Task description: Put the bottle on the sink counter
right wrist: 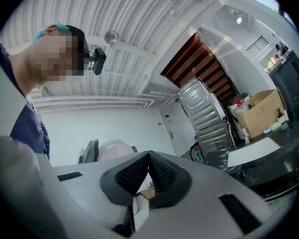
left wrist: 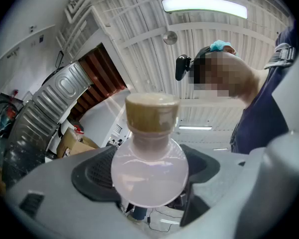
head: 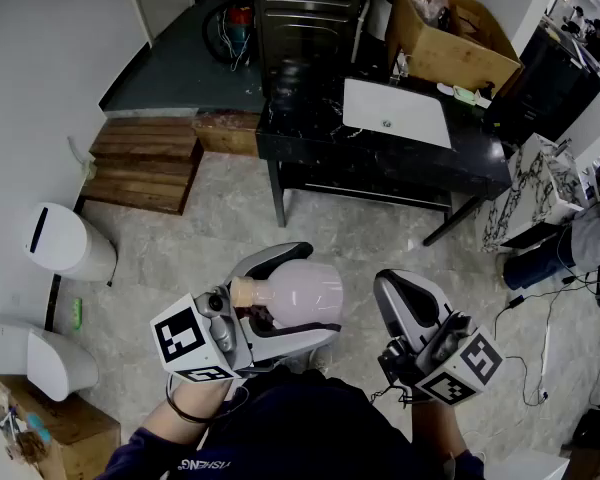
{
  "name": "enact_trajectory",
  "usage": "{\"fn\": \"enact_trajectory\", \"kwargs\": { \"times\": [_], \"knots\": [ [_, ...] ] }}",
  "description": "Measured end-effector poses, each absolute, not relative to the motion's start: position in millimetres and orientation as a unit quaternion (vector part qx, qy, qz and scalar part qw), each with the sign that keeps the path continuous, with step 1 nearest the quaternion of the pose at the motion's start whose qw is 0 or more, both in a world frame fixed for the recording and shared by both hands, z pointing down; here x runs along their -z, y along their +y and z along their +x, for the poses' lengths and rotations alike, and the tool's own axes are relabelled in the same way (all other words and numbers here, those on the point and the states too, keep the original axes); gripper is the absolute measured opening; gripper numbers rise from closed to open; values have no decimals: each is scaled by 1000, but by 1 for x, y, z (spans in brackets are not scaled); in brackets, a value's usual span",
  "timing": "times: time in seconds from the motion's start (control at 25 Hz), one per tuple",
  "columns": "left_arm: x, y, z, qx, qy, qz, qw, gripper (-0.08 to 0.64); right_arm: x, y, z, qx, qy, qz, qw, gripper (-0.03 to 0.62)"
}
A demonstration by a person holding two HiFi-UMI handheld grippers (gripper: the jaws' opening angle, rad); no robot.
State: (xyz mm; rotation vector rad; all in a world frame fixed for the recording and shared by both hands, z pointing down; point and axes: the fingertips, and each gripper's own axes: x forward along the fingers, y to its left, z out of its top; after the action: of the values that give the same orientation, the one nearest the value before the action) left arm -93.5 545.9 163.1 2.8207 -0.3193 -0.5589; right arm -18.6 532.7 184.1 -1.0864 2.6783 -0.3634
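Observation:
A pale pink bottle (head: 302, 286) with a tan cap (head: 246, 291) lies sideways between the jaws of my left gripper (head: 316, 294), which is shut on its round body. I hold it close to my body, well short of the sink counter. In the left gripper view the bottle (left wrist: 149, 178) fills the gap, with its cap (left wrist: 152, 112) pointing up at the camera. My right gripper (head: 395, 290) hangs beside it, shut and empty, its pads meeting (right wrist: 148, 159). The black sink counter (head: 480, 163) with its white basin (head: 395, 113) stands further ahead.
A white bin (head: 65, 243) stands at the left wall, with wooden steps (head: 145, 163) beyond it. Behind the counter are a metal appliance (head: 305, 18) and a cardboard box (head: 450, 38). Cables (head: 545, 313) trail on the floor at the right, near a person's leg (head: 580, 233).

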Motion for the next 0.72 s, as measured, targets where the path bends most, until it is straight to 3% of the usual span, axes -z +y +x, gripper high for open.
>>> {"fn": "enact_trajectory", "kwargs": {
  "times": [0.72],
  "knots": [
    [-171,553,-83,188,-114,967,127,396,-196,538,-4,138,907,-380,120,27]
  ]
}}
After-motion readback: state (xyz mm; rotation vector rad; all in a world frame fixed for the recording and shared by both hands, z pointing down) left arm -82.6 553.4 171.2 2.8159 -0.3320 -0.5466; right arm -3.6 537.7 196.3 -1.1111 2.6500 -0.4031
